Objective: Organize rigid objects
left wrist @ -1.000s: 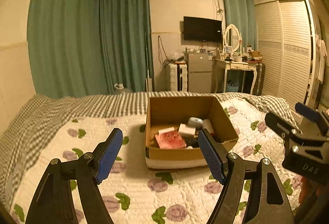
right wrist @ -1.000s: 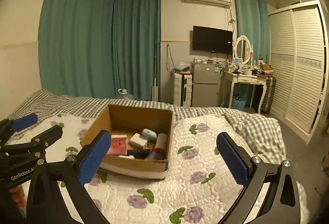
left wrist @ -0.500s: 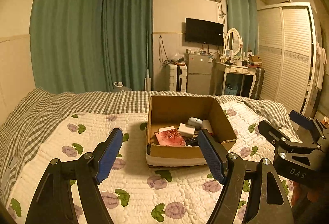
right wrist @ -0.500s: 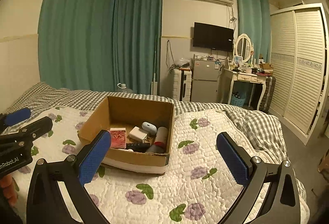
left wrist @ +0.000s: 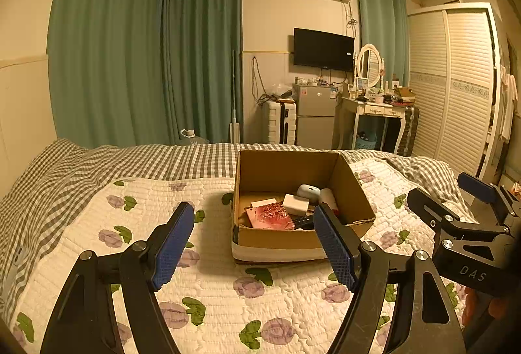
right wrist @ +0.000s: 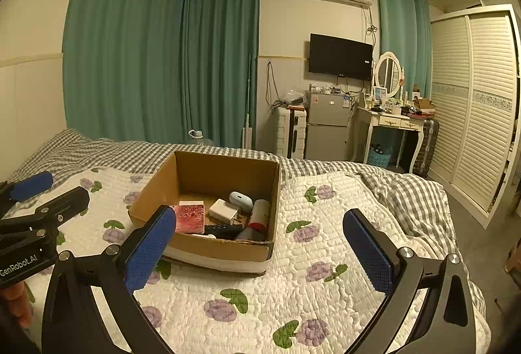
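The left gripper (left wrist: 252, 238) hangs over the quilt (left wrist: 211, 285), its 2 jaws wide apart and empty. Ahead of it and slightly right sits the box (left wrist: 293, 238), holding a red booklet (left wrist: 270, 216), a white block (left wrist: 295, 204) and a blue case (left wrist: 307, 190). The right gripper (right wrist: 260, 251) gapes too, the box ahead on its left.

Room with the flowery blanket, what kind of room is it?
Most likely a bedroom: a bed with a flowered quilt, a white louvered wardrobe, and a dressing table with an oval mirror by the wall.
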A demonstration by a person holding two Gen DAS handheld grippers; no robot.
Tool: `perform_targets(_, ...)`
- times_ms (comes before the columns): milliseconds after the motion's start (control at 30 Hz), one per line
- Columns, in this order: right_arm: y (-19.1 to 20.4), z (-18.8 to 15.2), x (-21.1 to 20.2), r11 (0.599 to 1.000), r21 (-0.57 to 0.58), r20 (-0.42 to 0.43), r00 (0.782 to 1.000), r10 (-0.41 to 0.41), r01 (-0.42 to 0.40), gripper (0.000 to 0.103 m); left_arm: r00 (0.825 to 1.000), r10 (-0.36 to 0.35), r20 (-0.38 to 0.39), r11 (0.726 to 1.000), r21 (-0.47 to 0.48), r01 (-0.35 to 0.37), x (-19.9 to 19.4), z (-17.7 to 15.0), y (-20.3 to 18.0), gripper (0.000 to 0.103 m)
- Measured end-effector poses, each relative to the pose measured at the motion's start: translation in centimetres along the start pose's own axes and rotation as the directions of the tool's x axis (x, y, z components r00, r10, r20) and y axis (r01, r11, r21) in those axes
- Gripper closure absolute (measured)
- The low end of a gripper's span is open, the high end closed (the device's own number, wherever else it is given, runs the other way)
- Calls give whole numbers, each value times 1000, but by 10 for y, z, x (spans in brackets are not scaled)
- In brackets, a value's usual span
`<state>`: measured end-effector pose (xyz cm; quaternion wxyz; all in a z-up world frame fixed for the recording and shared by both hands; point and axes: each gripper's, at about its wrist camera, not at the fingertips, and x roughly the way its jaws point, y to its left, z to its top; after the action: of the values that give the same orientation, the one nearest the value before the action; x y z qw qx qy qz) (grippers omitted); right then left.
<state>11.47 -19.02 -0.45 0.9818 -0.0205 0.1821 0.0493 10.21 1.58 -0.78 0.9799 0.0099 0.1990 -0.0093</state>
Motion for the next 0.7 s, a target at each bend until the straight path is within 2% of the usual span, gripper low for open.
perform_targets(700, 2, 0, 3, 1000, 3, -13, 1000, 2, -2, 0, 1000, -13, -2, 1000, -2, 13, 1, -3, 2, 24)
